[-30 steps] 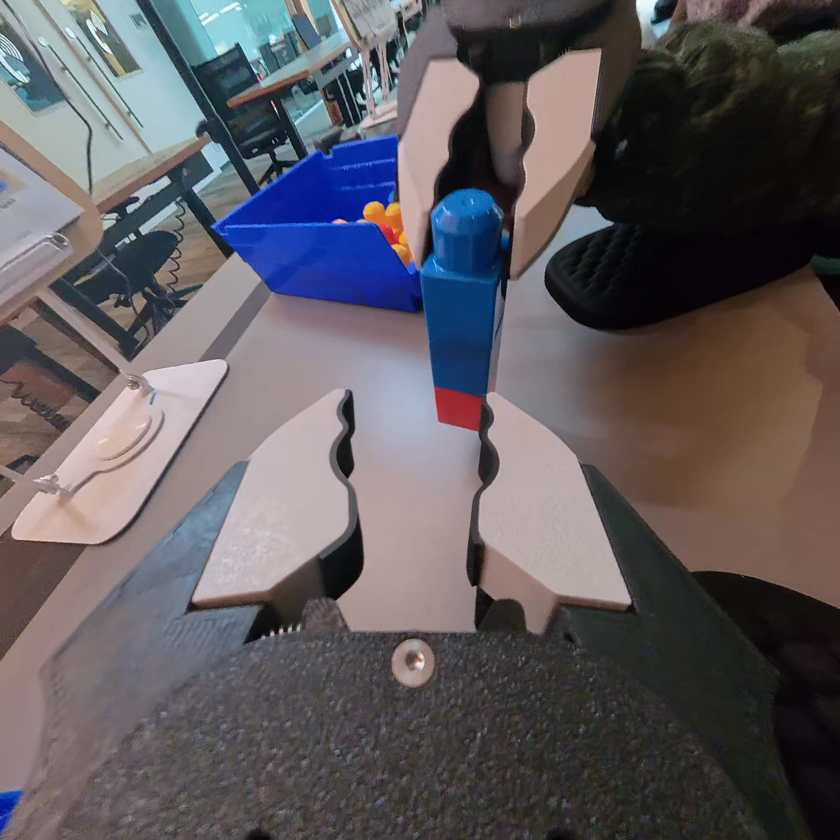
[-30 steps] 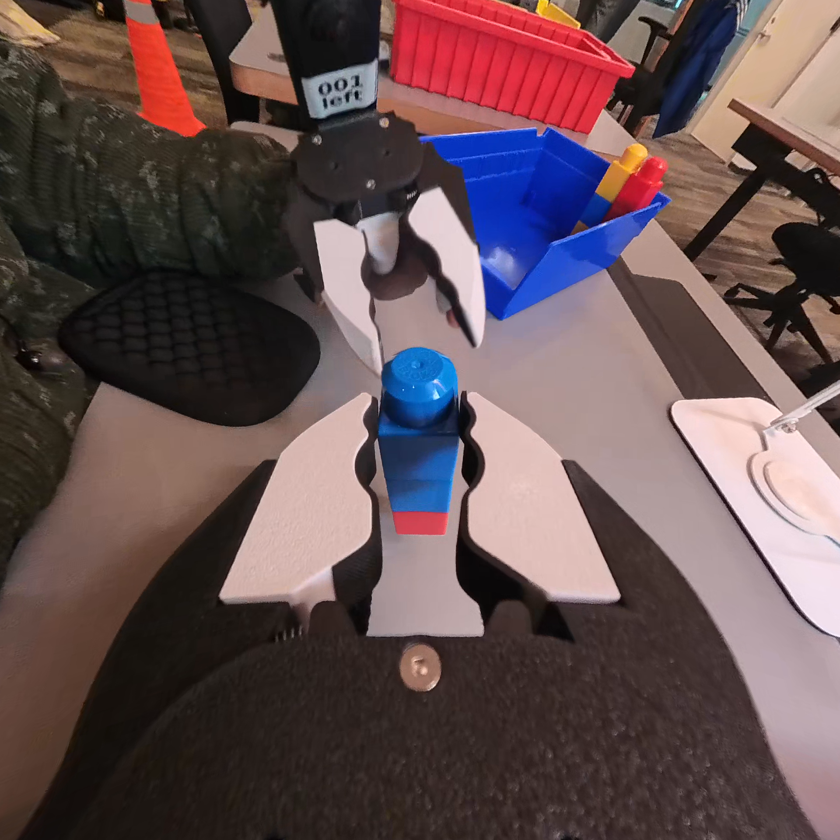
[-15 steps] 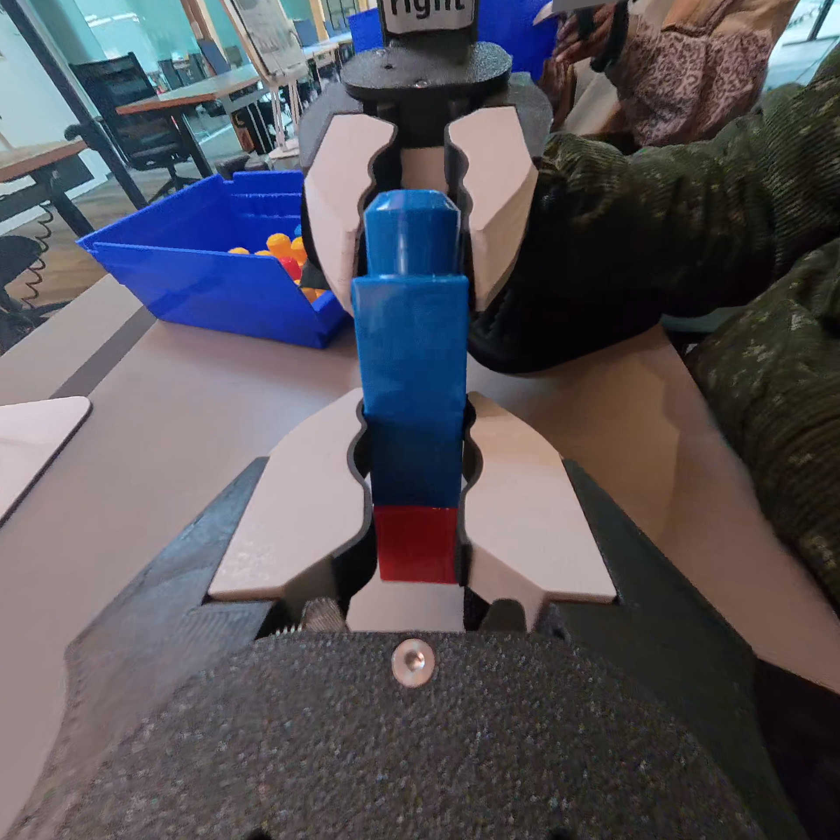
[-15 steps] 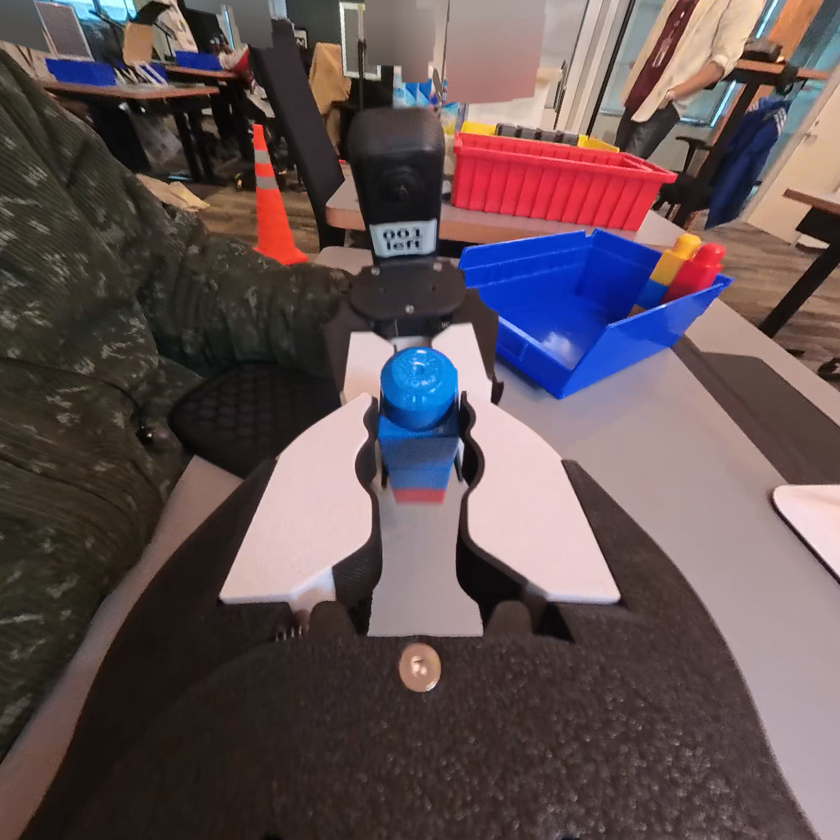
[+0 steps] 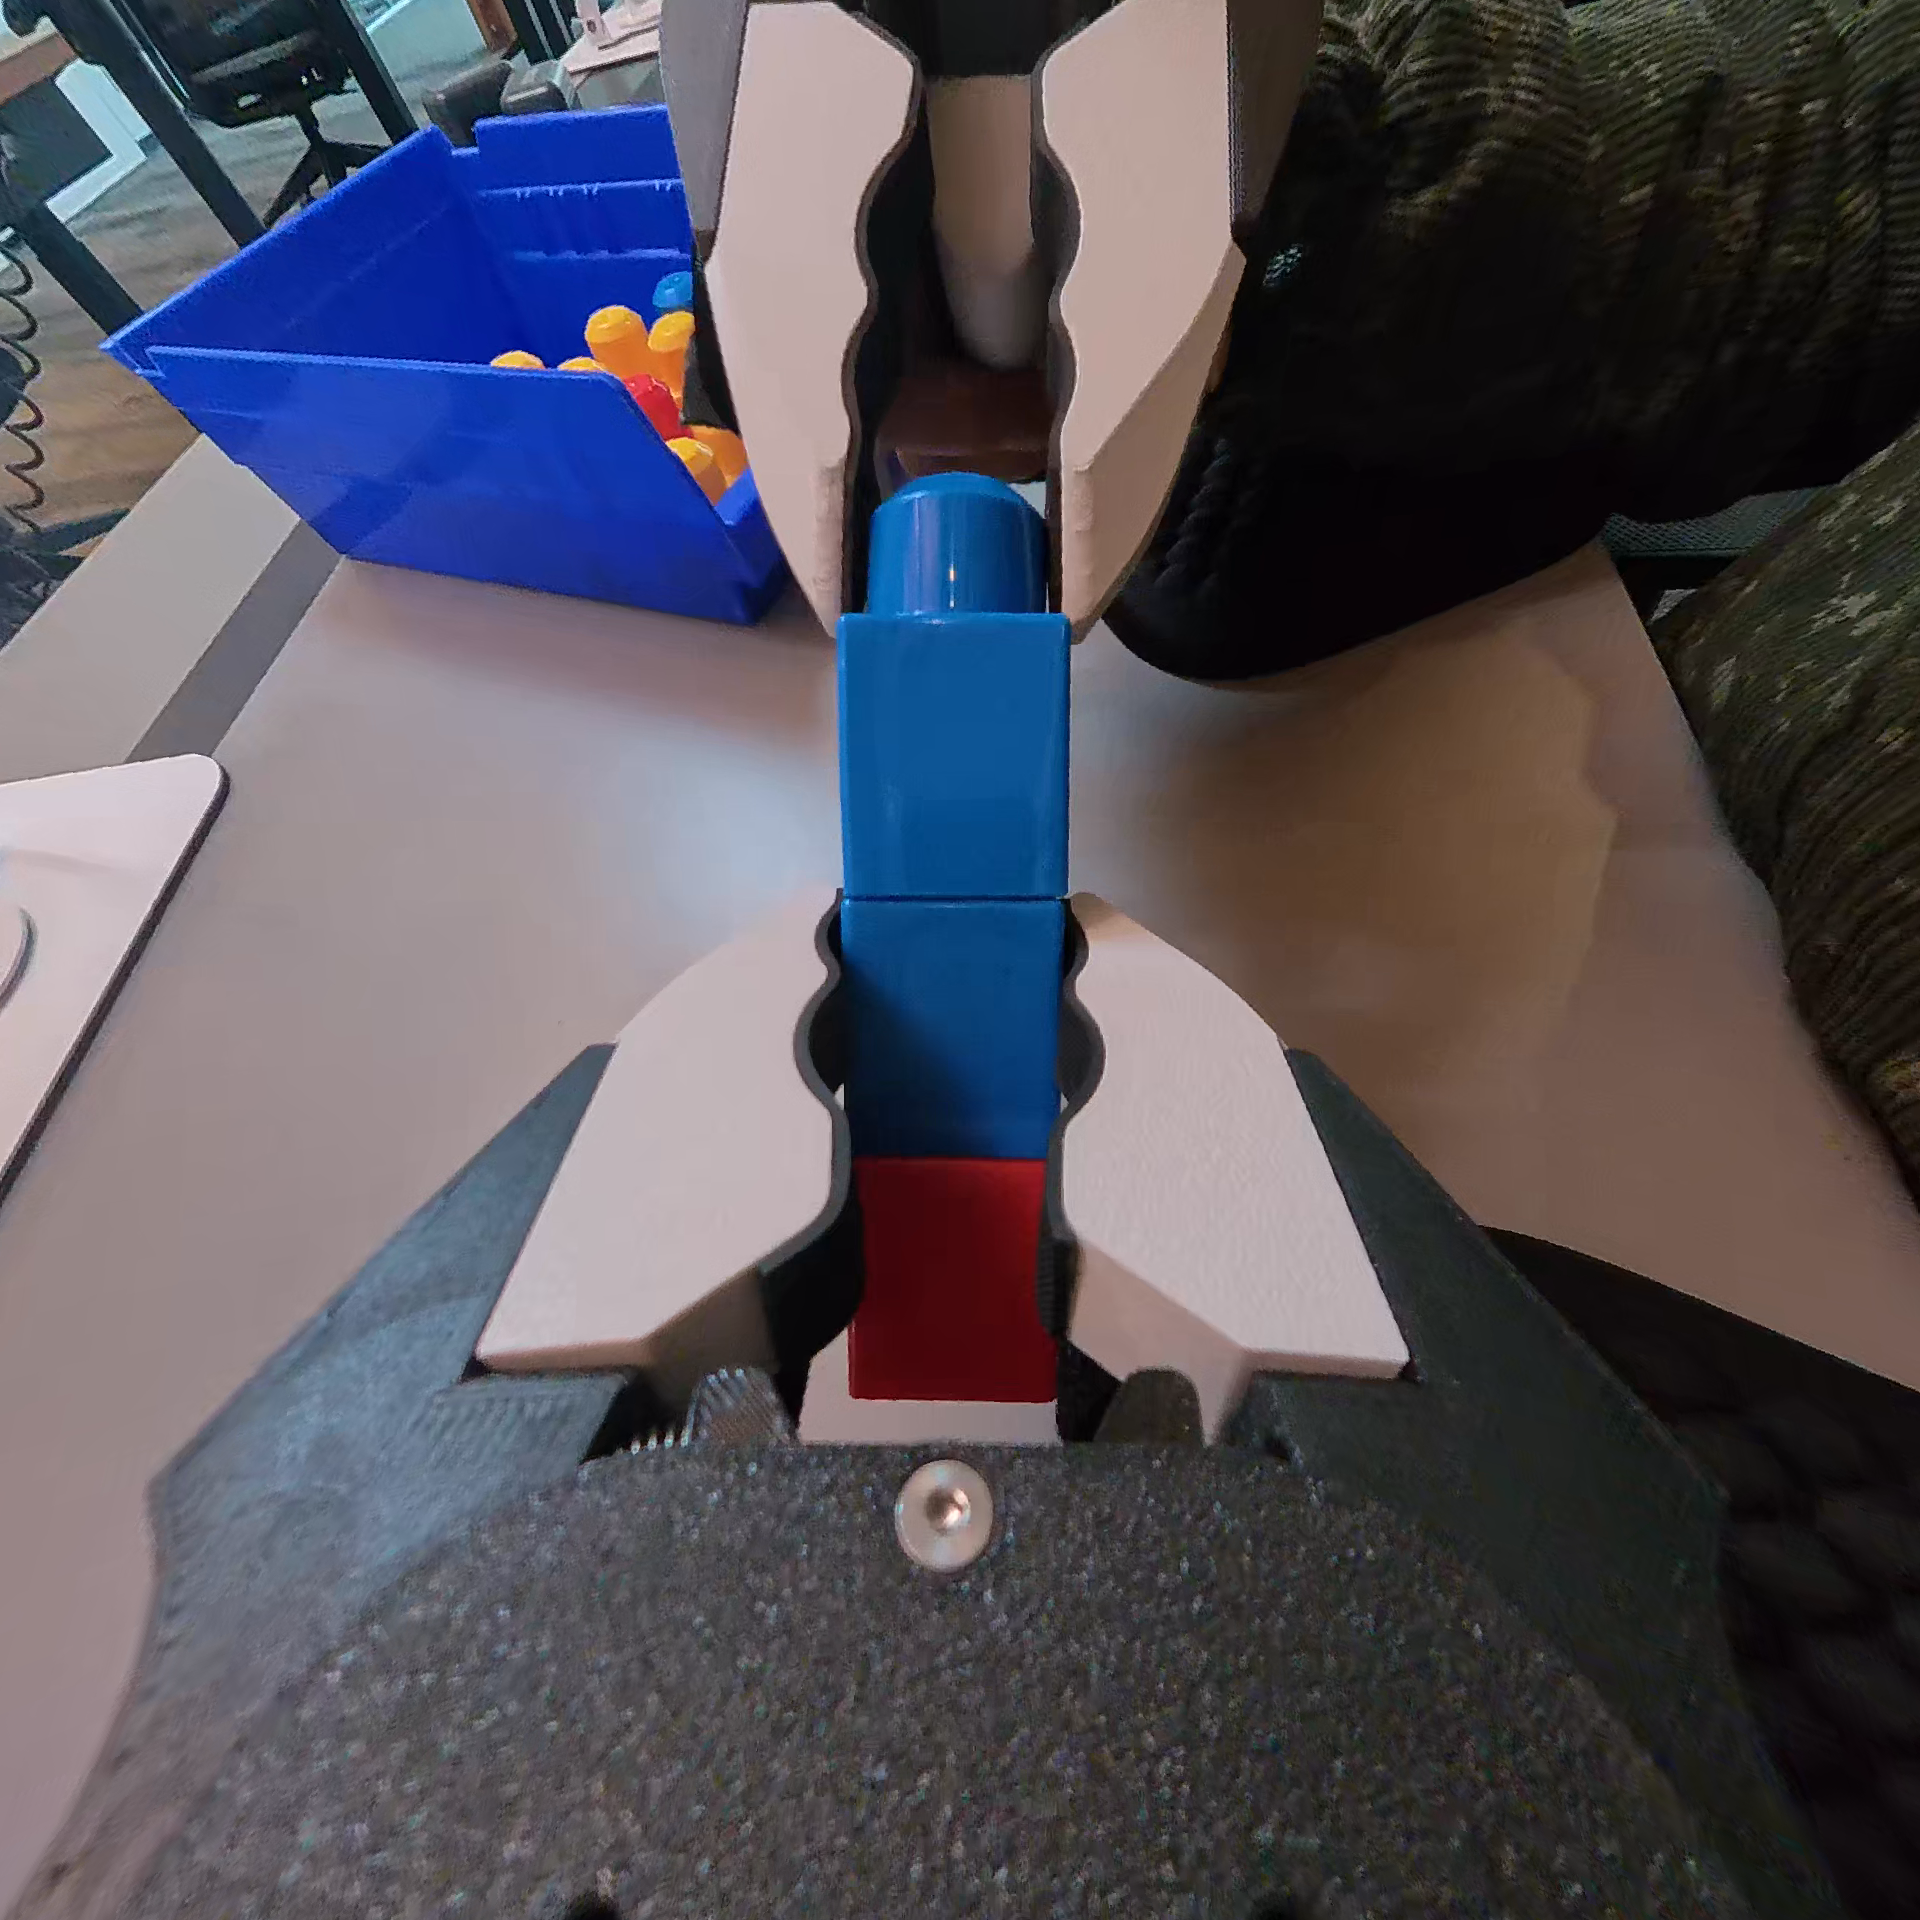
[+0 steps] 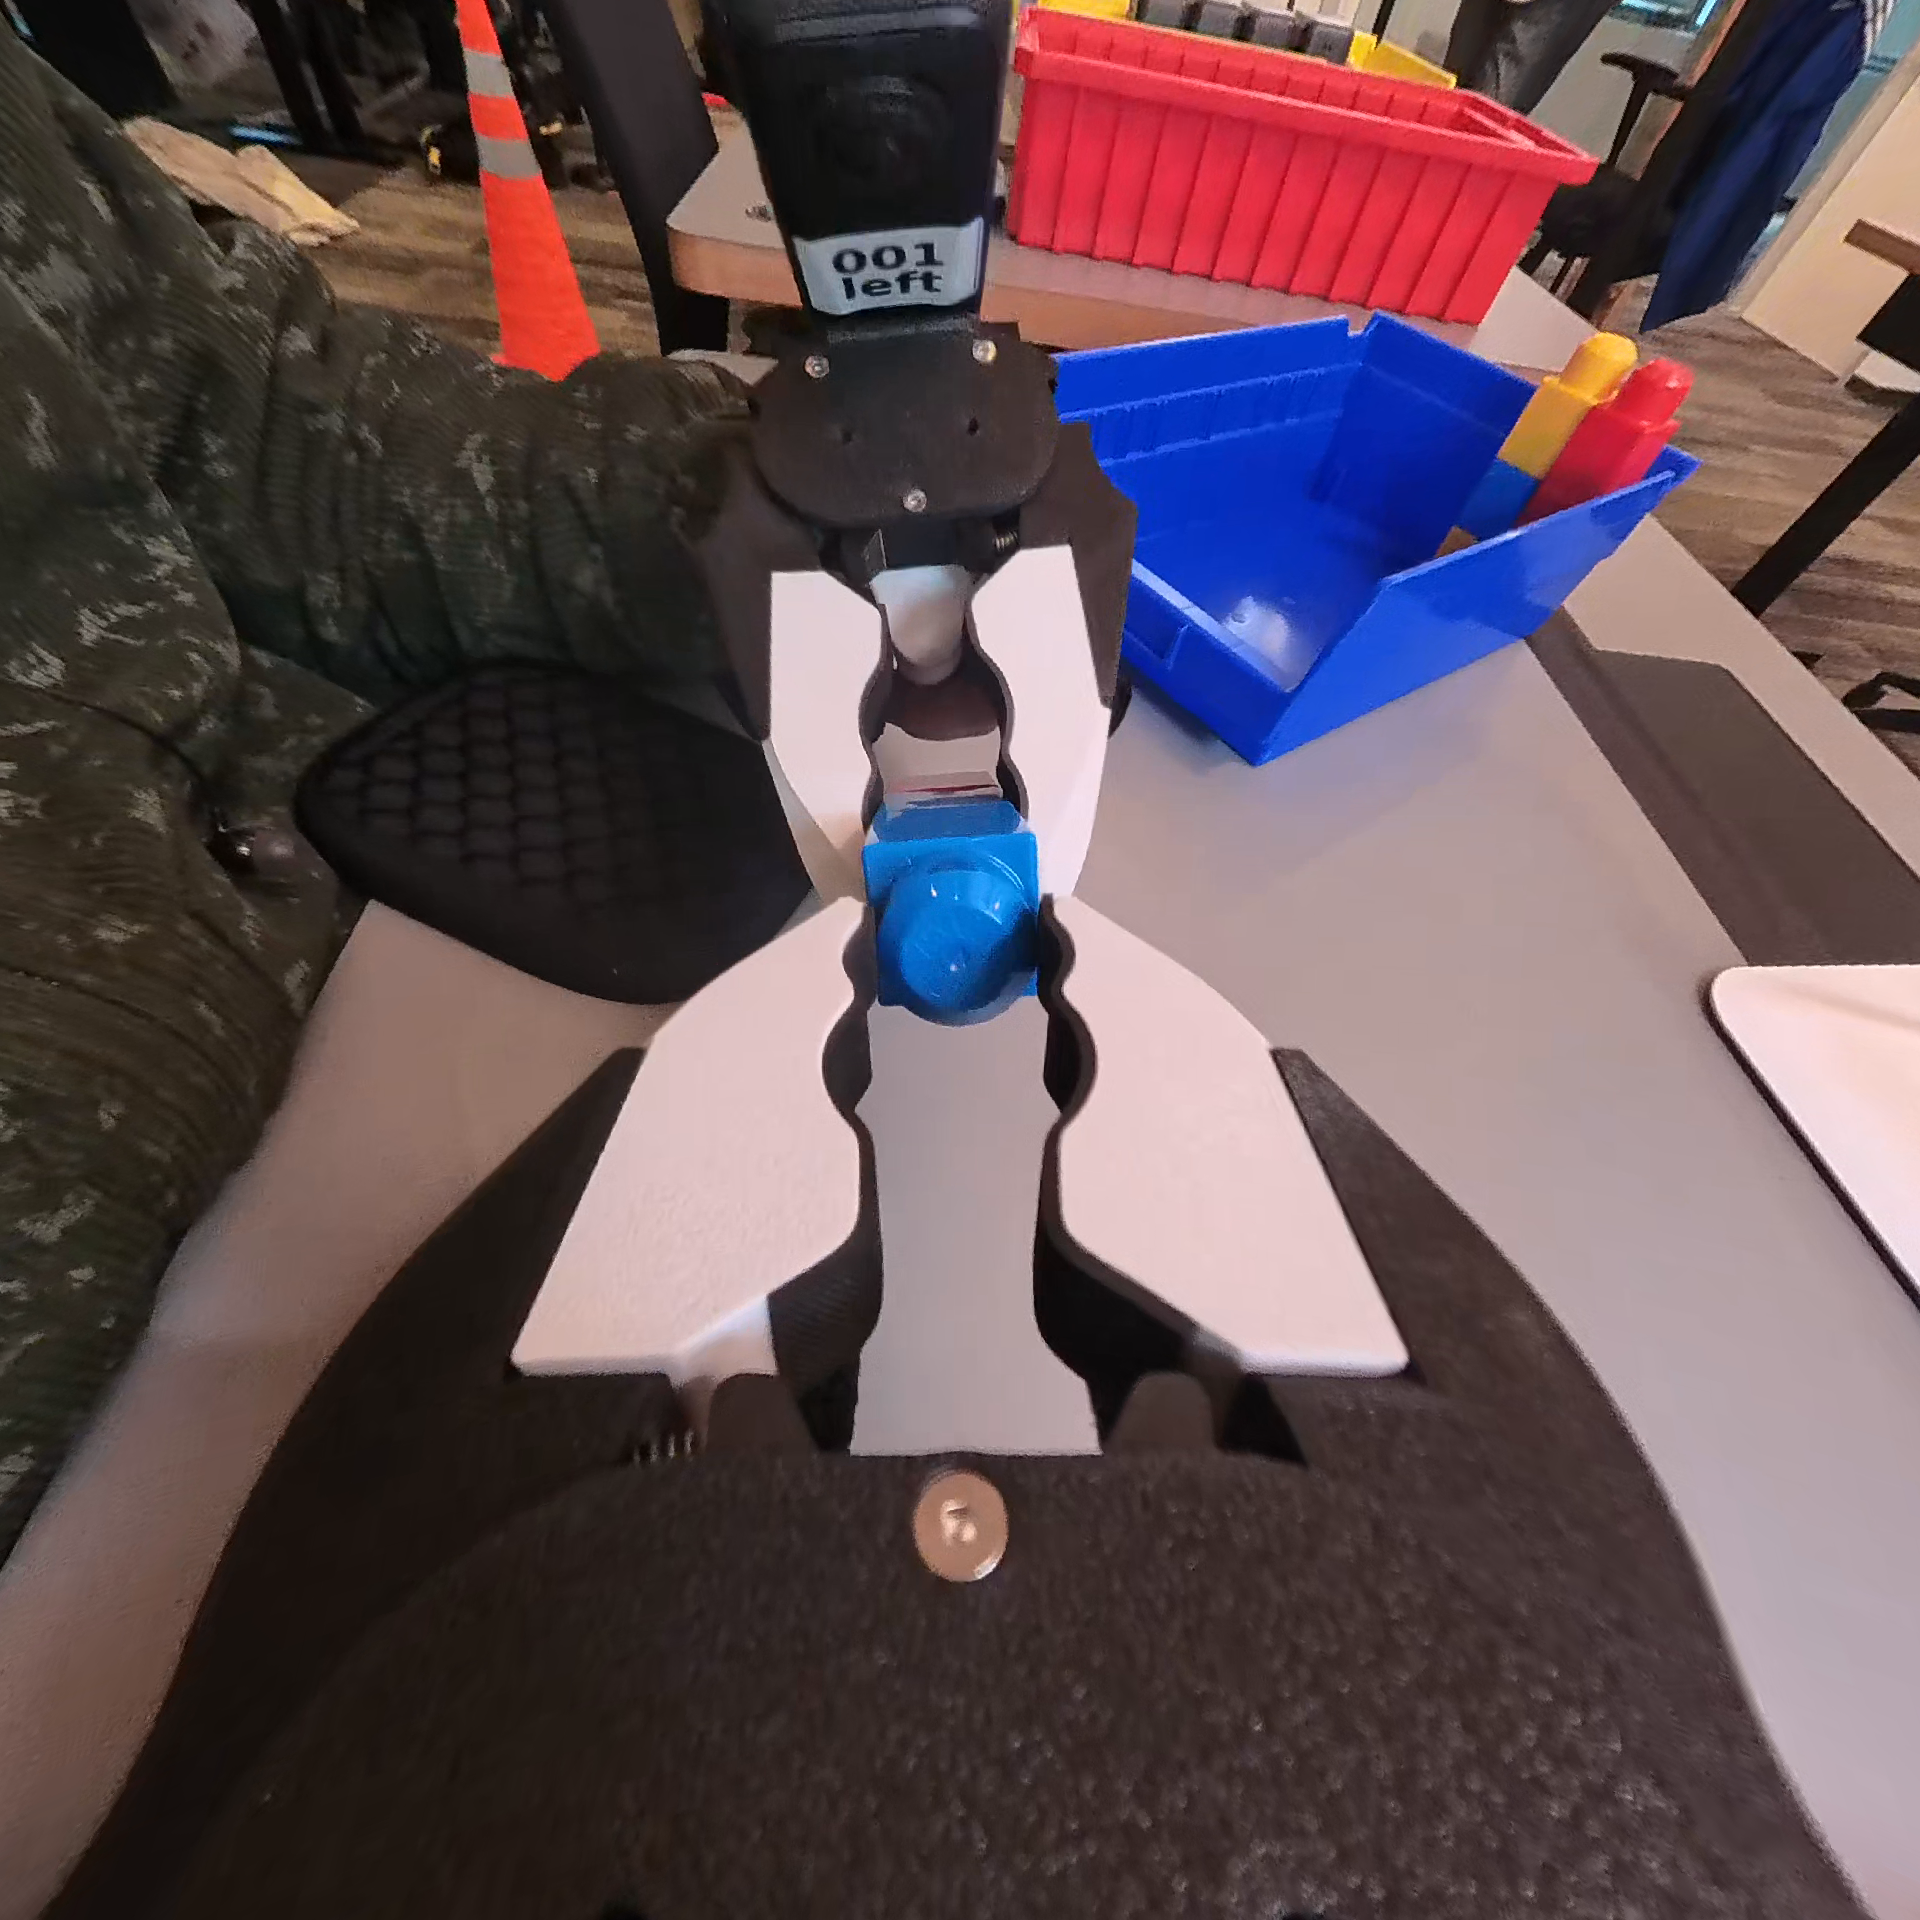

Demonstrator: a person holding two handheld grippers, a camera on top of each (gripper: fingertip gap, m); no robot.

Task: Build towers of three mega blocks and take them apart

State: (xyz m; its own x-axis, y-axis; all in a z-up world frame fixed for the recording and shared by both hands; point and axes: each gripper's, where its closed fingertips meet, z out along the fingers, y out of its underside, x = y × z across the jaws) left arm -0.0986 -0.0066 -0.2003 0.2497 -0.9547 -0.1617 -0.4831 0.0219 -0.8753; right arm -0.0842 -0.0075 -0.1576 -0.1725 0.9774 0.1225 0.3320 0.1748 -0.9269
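Note:
A three-block tower is held in the air between my two grippers: a red block at one end, a blue block in the middle and a blue block with its stud at the other end. My left gripper is shut on the red and middle blue blocks. My right gripper faces it, its tips closed on the stud end of the top blue block. In the right wrist view my right gripper holds that block by the tips only. The left gripper is behind it.
A blue bin on the grey table holds several orange, red and blue blocks. In the right wrist view a small block stack leans in the bin. A white pad, a black mesh pad and green sleeves are nearby. Across from one pair of fingers to the other is roughly 5 centimetres.
My left gripper came in and shut on the tower's lower two blocks. The tower tipped with its stud toward the right camera. My right gripper slid back to the top block's stud end.

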